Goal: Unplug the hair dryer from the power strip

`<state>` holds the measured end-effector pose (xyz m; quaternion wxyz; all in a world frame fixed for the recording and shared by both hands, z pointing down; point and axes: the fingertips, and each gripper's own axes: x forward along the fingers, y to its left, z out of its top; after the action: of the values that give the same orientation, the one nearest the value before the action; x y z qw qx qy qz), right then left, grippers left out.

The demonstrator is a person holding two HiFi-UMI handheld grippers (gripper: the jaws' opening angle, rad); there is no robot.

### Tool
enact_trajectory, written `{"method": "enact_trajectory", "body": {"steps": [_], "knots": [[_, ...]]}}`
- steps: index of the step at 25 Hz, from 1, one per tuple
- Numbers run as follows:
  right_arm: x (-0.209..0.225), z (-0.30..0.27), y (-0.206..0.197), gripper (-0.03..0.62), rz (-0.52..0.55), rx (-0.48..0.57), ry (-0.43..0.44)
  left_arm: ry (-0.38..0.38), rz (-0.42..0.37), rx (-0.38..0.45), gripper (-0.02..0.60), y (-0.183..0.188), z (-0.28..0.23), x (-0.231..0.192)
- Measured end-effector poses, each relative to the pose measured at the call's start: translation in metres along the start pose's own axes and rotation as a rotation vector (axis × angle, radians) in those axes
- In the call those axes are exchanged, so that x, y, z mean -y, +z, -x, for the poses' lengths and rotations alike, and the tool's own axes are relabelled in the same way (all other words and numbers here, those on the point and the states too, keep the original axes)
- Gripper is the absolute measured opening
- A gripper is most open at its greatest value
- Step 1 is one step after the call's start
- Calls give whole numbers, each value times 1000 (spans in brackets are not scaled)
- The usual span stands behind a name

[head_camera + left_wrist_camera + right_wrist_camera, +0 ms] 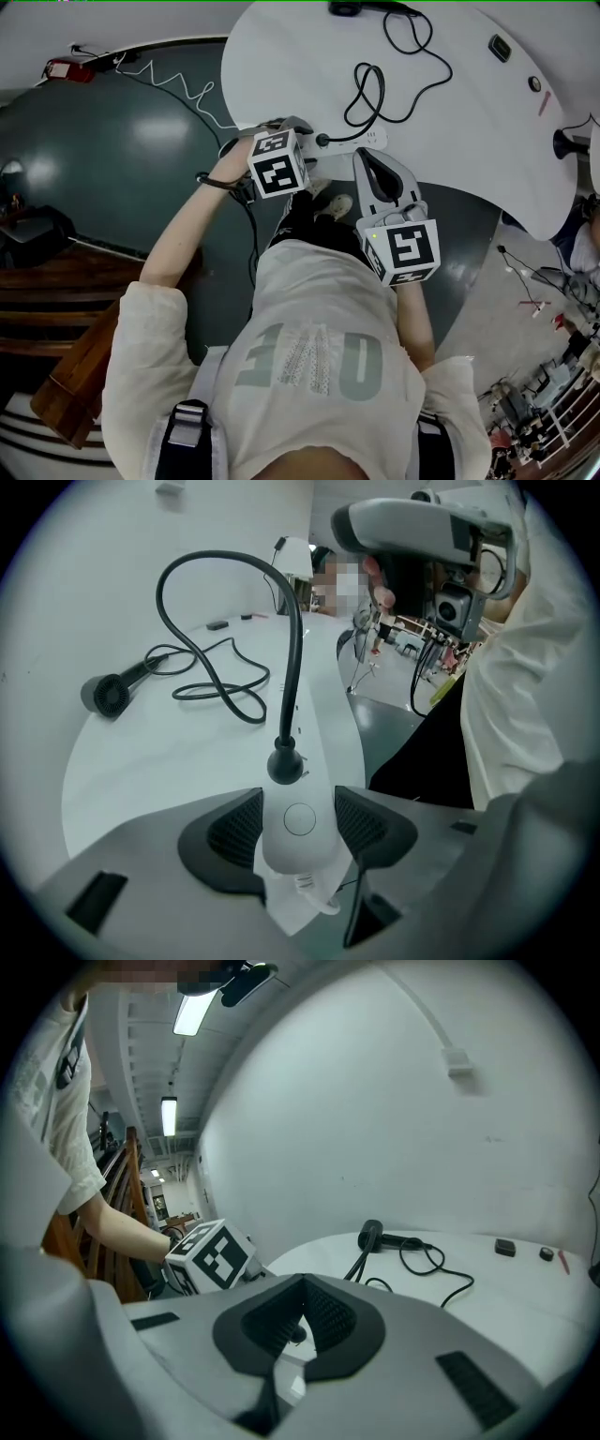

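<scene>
Black plug [286,761] sits in the white power strip [317,731] at the table [159,761] edge. Cord [187,569] loops back to the hair dryer [112,691], far side. Left gripper [298,829] clamped across the strip's near end. Right gripper [302,1312] just beside it, jaws together, empty.

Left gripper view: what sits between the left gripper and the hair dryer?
The power strip, held by the left gripper, then the plug and its looped cord on the white table. Left gripper view shows it.
</scene>
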<state>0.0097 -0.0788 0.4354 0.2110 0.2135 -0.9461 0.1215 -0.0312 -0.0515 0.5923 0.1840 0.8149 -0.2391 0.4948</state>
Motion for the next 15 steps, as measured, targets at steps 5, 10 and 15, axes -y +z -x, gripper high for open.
{"method": "enact_trajectory", "body": {"steps": [5,10,15], "knots": [[-21,-22,-41,0,106,-131,137,-28,26,14,251,0,1,0],[-16,-52,-59,146,24,-118,183,-45,28,4,252,0,0,0],[-15,-83,-63,141,97,-89,146,-47,34,8,252,1,1,0]]}}
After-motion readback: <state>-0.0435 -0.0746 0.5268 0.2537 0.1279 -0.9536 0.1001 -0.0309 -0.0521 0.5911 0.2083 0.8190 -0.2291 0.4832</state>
